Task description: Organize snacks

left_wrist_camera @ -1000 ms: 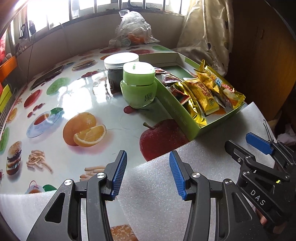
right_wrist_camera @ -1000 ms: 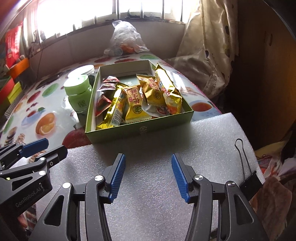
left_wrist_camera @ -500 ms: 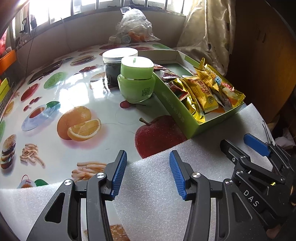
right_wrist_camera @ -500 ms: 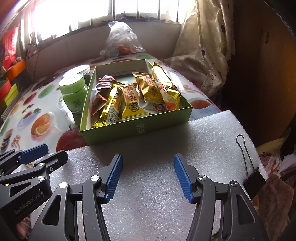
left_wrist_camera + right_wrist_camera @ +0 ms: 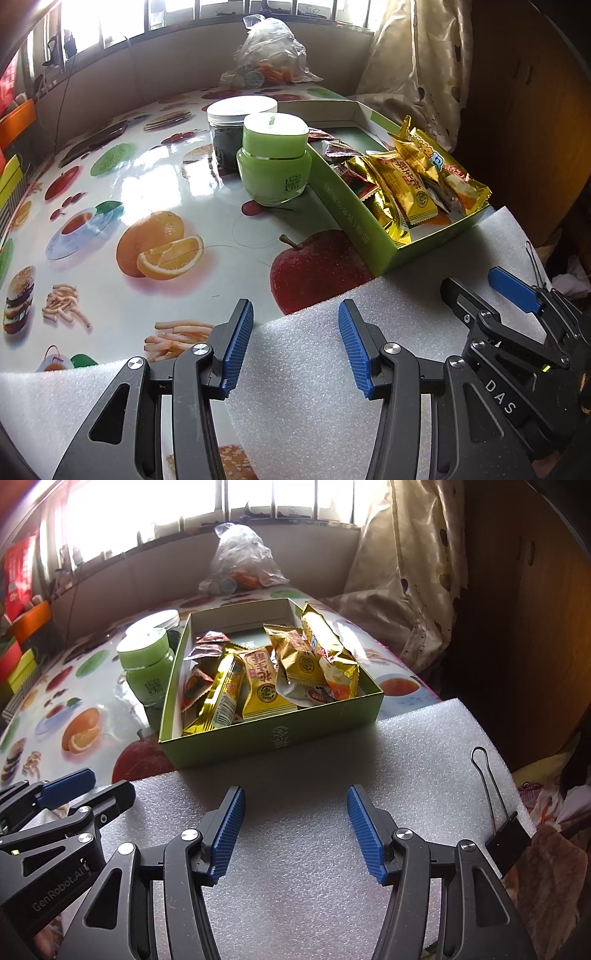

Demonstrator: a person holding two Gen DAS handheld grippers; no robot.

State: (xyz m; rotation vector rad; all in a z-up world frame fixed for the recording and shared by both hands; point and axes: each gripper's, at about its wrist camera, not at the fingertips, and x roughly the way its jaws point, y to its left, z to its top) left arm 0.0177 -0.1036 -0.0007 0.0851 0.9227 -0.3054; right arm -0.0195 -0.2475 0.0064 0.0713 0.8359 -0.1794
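A green cardboard box stands on the fruit-print table and holds several gold and red snack packets. The box also shows in the left wrist view, with its packets. My right gripper is open and empty over a white foam sheet, just short of the box's front wall. My left gripper is open and empty at the foam's left edge, left of the box. Each gripper shows in the other's view: the right one and the left one.
A green jar and a dark jar with a white lid stand left of the box. A plastic bag lies at the back by the window. A black binder clip sits on the foam's right edge. A curtain hangs at right.
Both grippers have drawn back a little and lowered, so the box and jars sit slightly farther off. The right jaws have opened a bit wider.
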